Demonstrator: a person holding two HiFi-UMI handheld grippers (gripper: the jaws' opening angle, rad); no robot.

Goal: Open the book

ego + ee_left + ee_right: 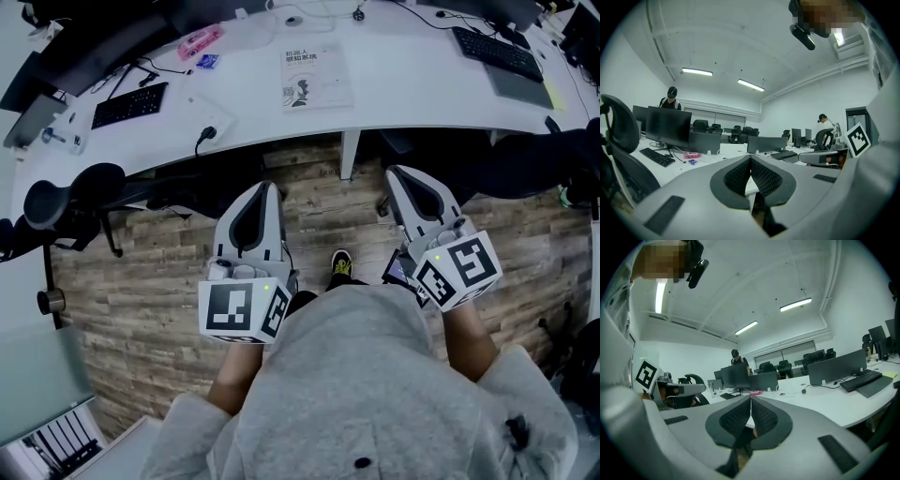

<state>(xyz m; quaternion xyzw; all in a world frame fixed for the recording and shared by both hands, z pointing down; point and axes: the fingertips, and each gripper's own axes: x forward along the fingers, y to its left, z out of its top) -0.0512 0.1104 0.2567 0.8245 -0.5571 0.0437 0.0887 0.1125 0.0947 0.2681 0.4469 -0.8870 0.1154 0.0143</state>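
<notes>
1. Lying flat and closed on the white tabletop (403,80), the book (316,77) sits in the upper middle of the head view. Its pale cover faces up (the print and small figure on it are too small to read).
2. The left gripper (266,187) shows just left of centre in that view, over the wooden floor (150,272), with its tips aimed at the top of the frame. It stops short of the tabletop's near edge, and the book lies above it and a little to the right, well apart.
3. The right gripper (401,172) shows right of centre, also over the floor and short of the tabletop's edge. The book lies above and to the left of its tips, well apart.
4. Across the frame, the book falls between the two grippers but higher up, and neither touches it.
5. In the left gripper view, the left gripper's (750,161) jaws are pressed together. The dark ribbed faces meet in a thin seam with nothing between them.
6. In the right gripper view, the right gripper's (750,403) jaws are likewise pressed together on nothing.
7. On the same tabletop, a black keyboard (129,104) lies at the upper left and a second keyboard (497,52) at the upper right. A pink package (200,41) lies up and left of the book.
8. A grey hooded top (366,375) fills the bottom of the head view, and a shoe (341,265) shows on the floor between the grippers.
</notes>
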